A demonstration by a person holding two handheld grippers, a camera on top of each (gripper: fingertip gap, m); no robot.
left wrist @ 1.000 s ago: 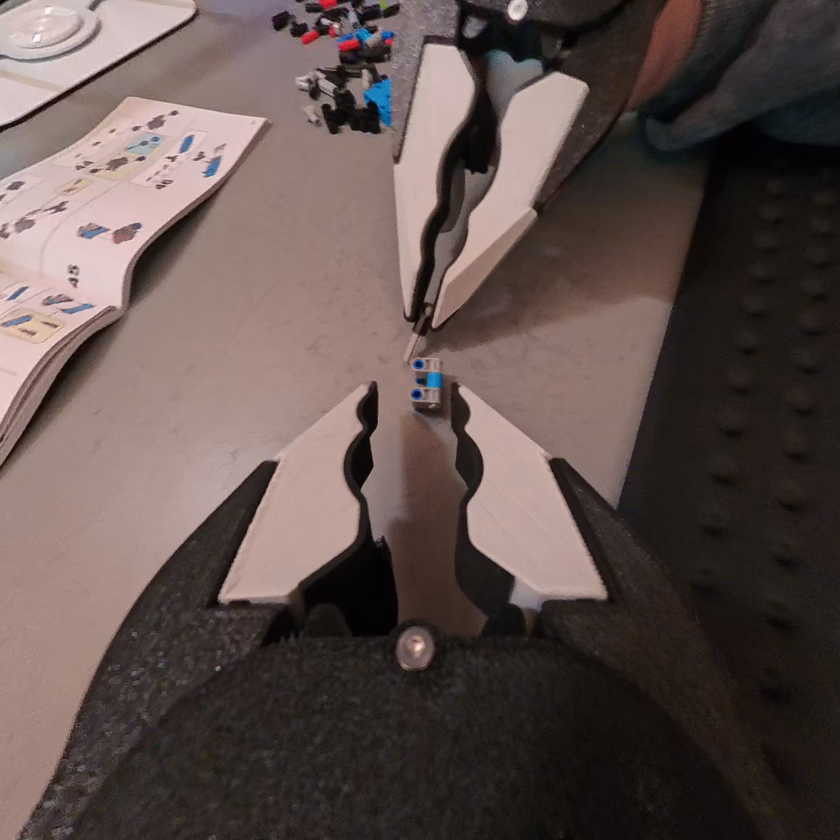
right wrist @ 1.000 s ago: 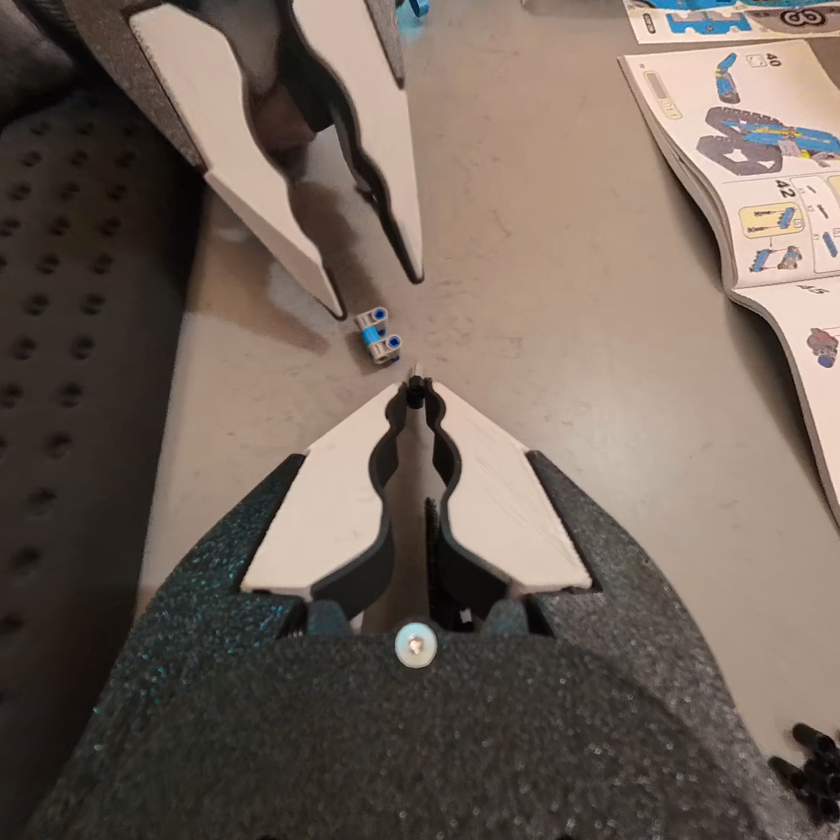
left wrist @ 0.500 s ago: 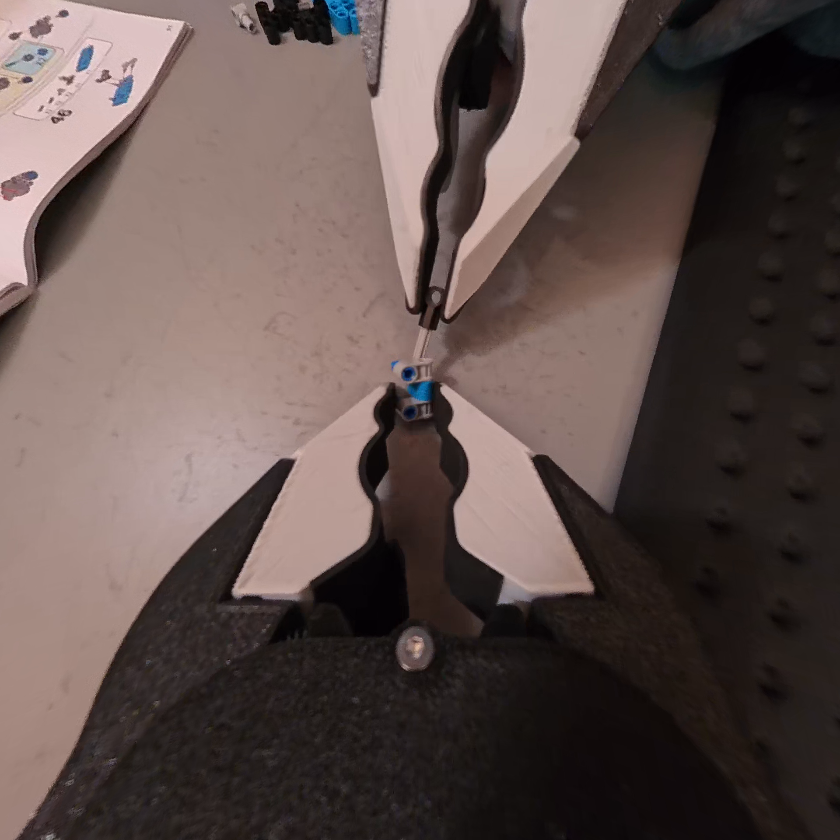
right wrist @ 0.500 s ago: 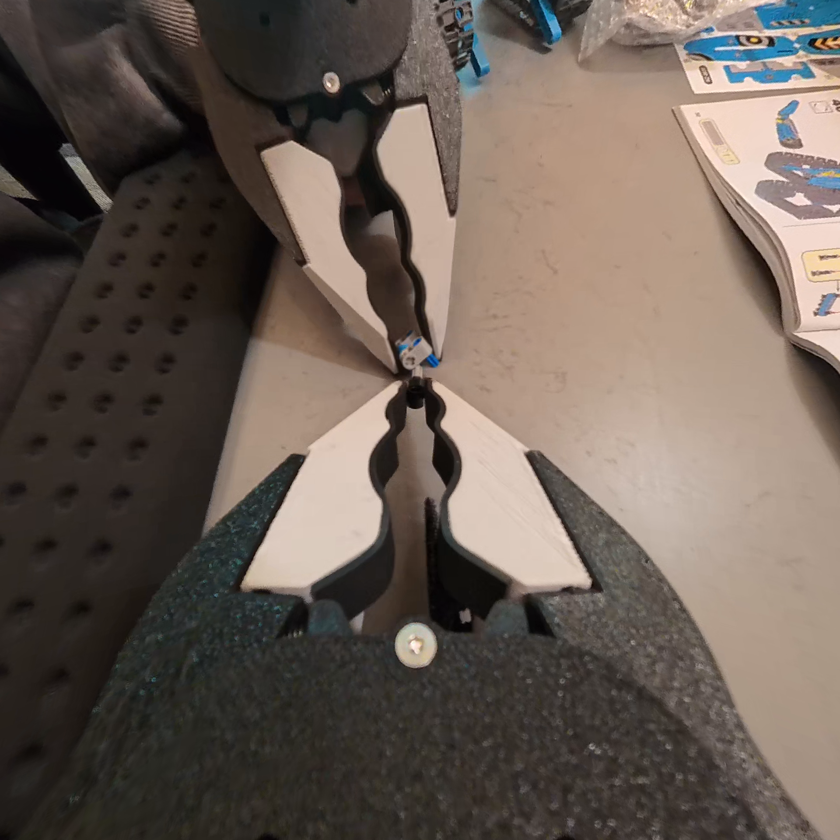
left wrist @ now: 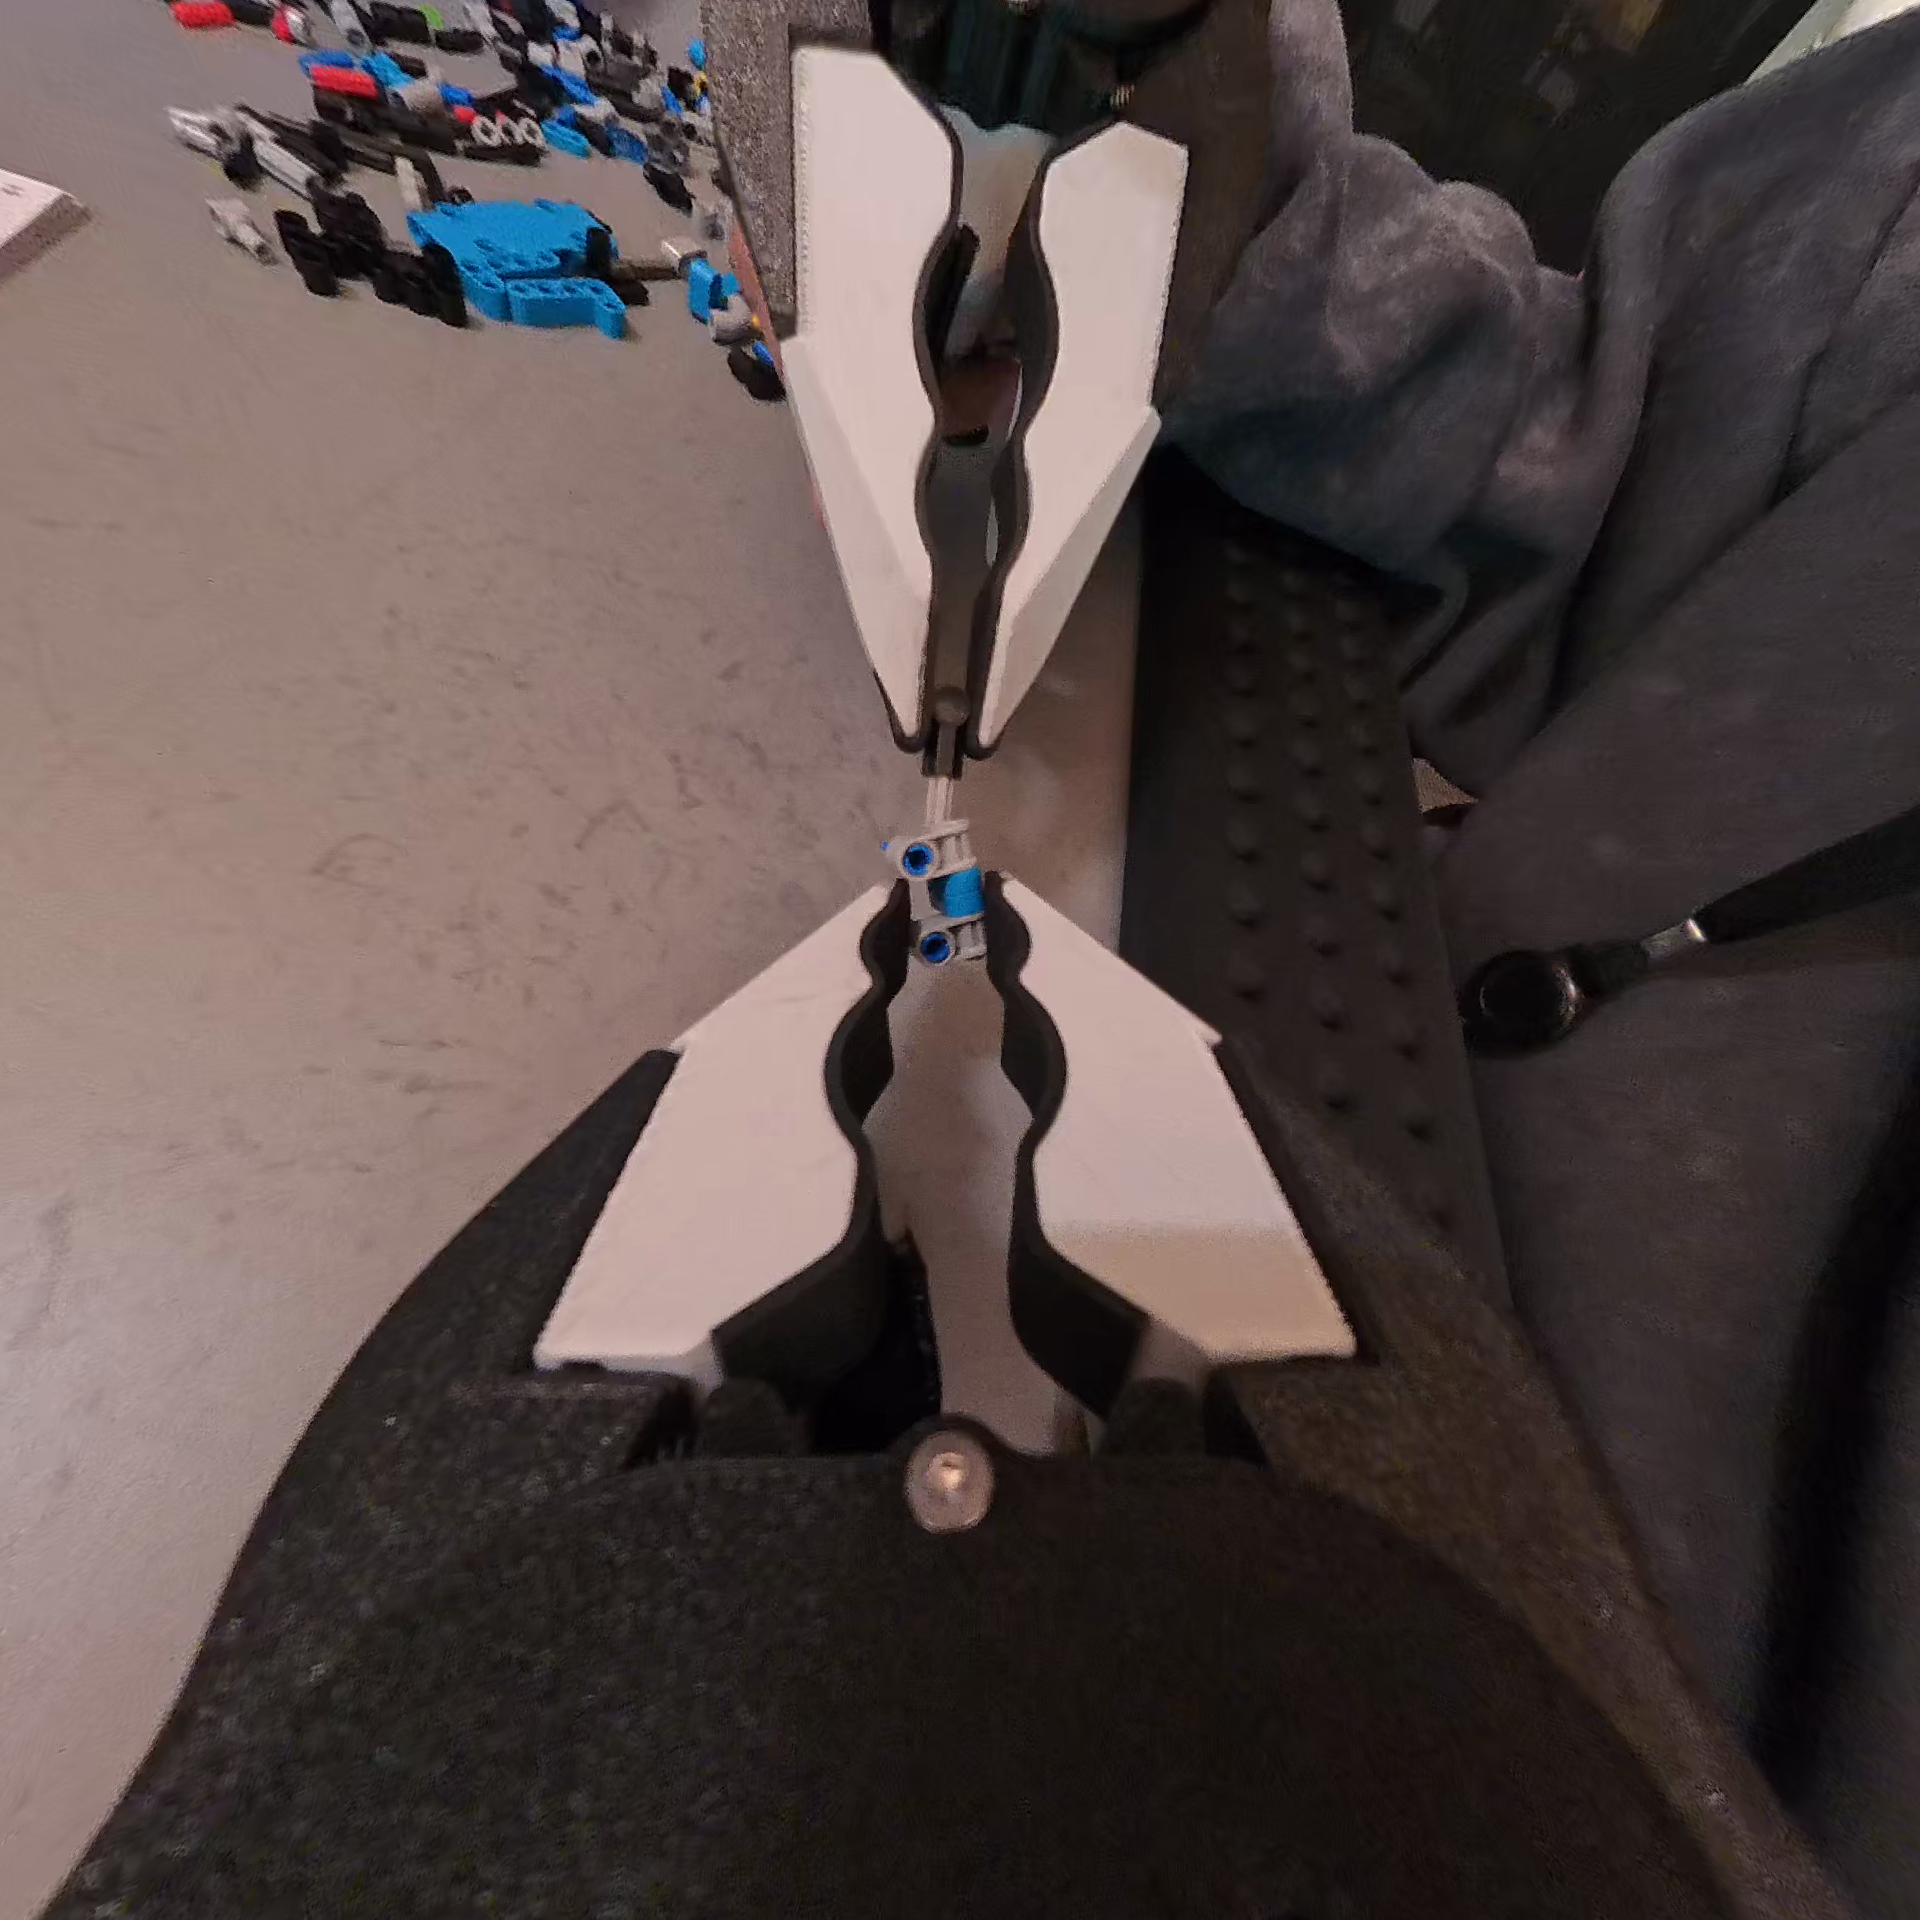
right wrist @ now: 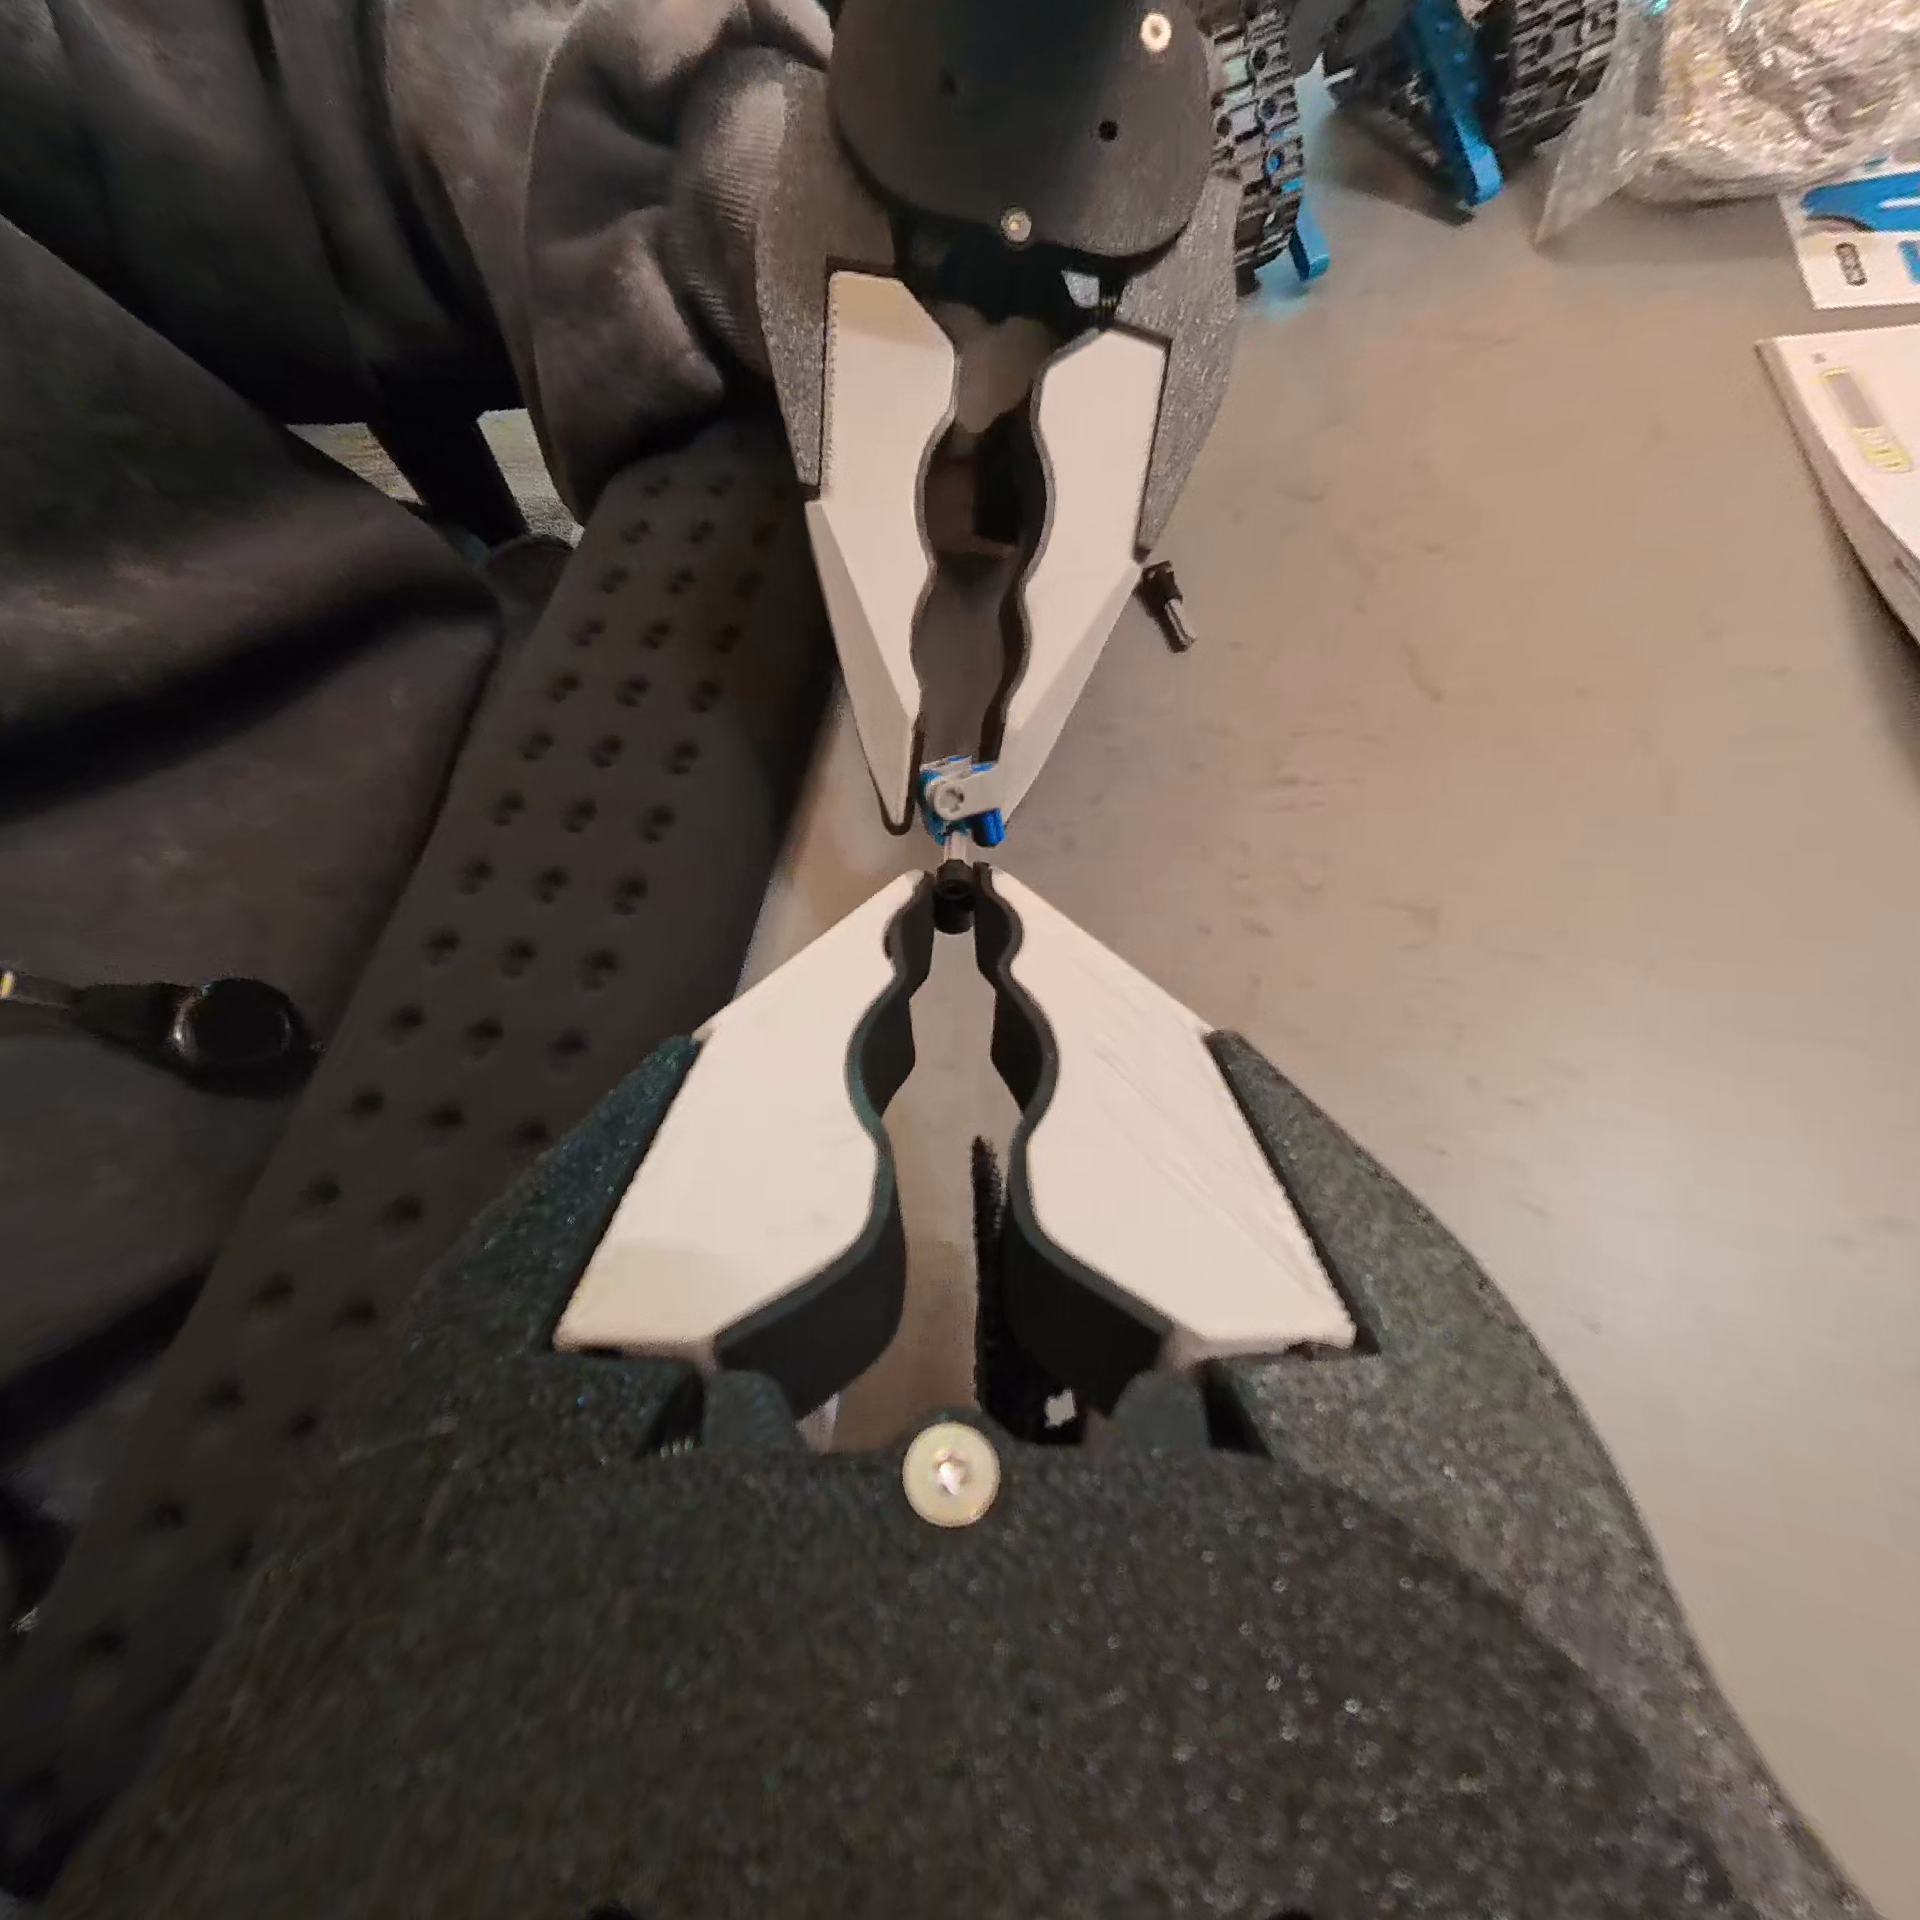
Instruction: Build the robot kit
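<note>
My left gripper [left wrist: 943, 914] is shut on a small grey and blue connector piece [left wrist: 943, 883] and holds it above the grey table [left wrist: 364, 727]. My right gripper [right wrist: 953, 899] is shut on a thin black and grey pin [right wrist: 952, 883]. The two grippers face each other tip to tip. The grey end of the pin [left wrist: 939, 795] touches the top of the connector piece [right wrist: 956, 800]. In the left wrist view the right gripper [left wrist: 943, 727] comes down from above; in the right wrist view the left gripper [right wrist: 951, 805] does the same.
A pile of black, blue, red and grey building pieces [left wrist: 468, 156] lies at the far left. A black perforated mat [right wrist: 540, 883] runs along the table's edge beside a person's dark sleeve [right wrist: 364, 208]. A loose black pin [right wrist: 1169, 613], an instruction booklet [right wrist: 1860, 457], plastic bags [right wrist: 1766, 94] and a blue and black model [right wrist: 1434, 104] lie beyond. Only a small space, under 4 cm, lies between the two pairs of fingers.
My left gripper closed on the connector piece and lifted it off the table. Both grippers rose and came together, so the pin's tip now meets the piece.
</note>
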